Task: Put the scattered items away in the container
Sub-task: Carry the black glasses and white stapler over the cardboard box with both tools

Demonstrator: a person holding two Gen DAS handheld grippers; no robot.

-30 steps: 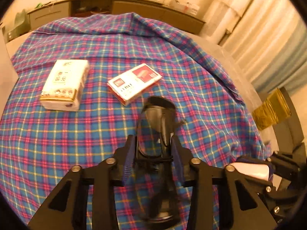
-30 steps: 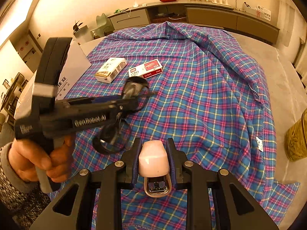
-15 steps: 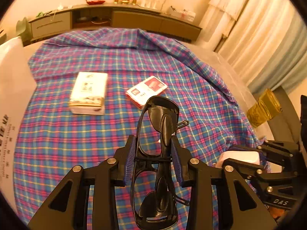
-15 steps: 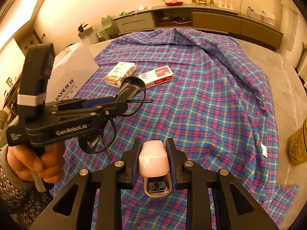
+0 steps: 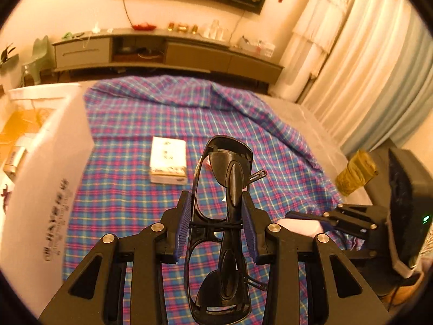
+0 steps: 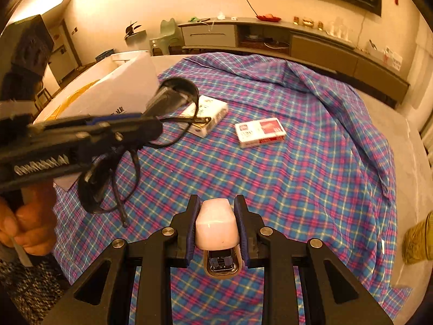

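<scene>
Left gripper (image 5: 216,223) pinches black glasses (image 5: 224,216) at the bridge, held in the air above the plaid cloth (image 5: 130,189), beside the white box (image 5: 46,168); right gripper (image 6: 217,227) is clamped on a pink stapler (image 6: 217,227), also aloft; a tissue pack (image 6: 207,113) and a red-white carton (image 6: 259,132) lie on the cloth, just apart

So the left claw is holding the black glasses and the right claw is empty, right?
Not quite. The left claw does hold the black glasses, but the right claw is not empty: the right wrist view shows it clamped on a pink stapler.
</scene>
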